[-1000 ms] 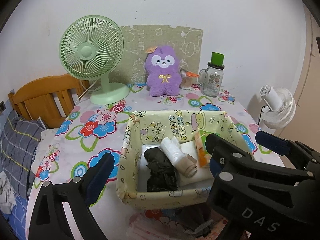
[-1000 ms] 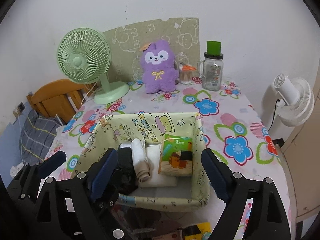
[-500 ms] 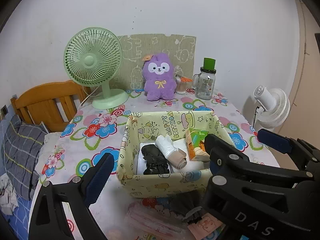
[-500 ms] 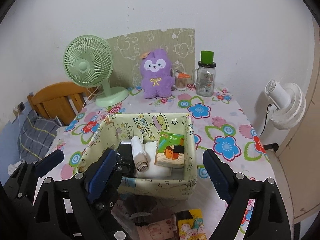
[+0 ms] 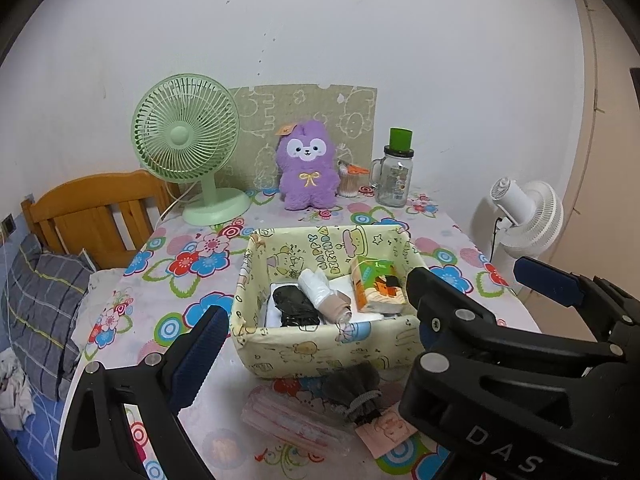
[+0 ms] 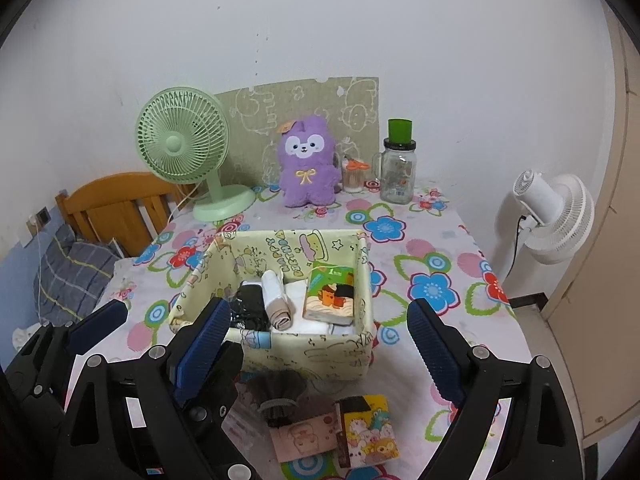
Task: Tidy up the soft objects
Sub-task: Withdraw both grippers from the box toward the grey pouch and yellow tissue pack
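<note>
The fabric bin (image 6: 280, 344) sits ahead of both sets of jaws, already holding rolled socks and a tissue pack. Nearer, under the right gripper (image 6: 318, 340), whose jaws stand wide and empty, lies a grey sock bundle (image 6: 276, 396): light, limp, best pinched across its banded middle. The left gripper (image 5: 316, 320) also gapes empty. Its near end hides behind the jaws.
</note>
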A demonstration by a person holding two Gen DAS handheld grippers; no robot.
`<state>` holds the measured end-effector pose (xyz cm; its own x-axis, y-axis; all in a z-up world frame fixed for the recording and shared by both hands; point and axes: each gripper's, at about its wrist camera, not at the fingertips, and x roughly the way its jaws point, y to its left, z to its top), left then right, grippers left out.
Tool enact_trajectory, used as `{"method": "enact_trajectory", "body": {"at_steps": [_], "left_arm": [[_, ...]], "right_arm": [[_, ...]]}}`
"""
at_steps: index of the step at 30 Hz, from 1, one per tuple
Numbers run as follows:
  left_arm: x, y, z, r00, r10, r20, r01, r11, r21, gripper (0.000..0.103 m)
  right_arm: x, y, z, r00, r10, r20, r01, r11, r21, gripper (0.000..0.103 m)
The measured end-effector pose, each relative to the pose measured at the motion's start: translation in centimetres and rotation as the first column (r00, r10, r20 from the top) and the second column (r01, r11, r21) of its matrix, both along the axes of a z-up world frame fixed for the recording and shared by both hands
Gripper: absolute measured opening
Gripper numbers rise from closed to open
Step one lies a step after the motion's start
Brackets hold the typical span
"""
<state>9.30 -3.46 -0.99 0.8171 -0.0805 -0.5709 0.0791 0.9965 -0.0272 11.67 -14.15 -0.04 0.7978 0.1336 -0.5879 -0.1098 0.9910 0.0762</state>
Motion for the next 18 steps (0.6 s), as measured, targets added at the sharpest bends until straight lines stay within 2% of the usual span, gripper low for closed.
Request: {"method": "enact_trajectory", "body": {"at_steps": [18], "left_arm": [[-2.9, -0.7, 0.0, 1.000, -0.012, 0.024, 0.012, 1.000, -0.007, 0.097]], "right_arm": [[-3.3, -0.6, 0.1, 1.000, -0.006, 0.030, 0.007, 1.000, -0.008, 0.092]]}}
